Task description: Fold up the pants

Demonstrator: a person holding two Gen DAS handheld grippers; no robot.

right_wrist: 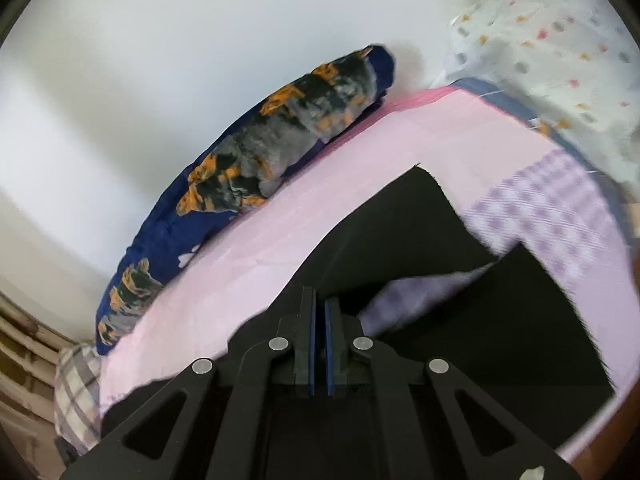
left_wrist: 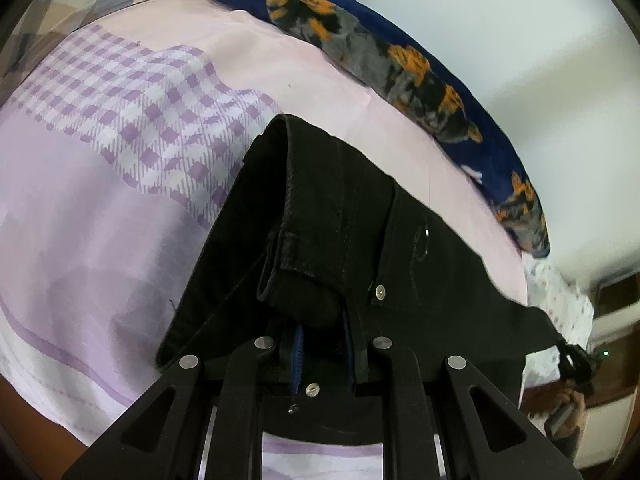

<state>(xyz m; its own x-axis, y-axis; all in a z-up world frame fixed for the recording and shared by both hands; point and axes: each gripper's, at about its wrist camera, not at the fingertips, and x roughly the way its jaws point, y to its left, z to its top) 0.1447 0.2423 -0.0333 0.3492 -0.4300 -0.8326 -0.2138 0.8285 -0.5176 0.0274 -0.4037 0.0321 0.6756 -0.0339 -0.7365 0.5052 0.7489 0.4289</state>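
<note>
- Left wrist: black two-finger left gripper (left_wrist: 320,344) clenched on the folded waistband of the black denim pants (left_wrist: 340,220), which hang lifted over the pink and purple checked bedsheet (left_wrist: 132,128). Navy blanket with orange-grey print (left_wrist: 400,64) lies along the white wall (left_wrist: 500,20).
- Right wrist: black right gripper (right_wrist: 320,320), blue pads (right_wrist: 329,344) pressed together; whether cloth is pinched I cannot tell. Black pants spread just beyond it on the sheet, blurred; dotted white pillow (right_wrist: 552,40) at top right.
</note>
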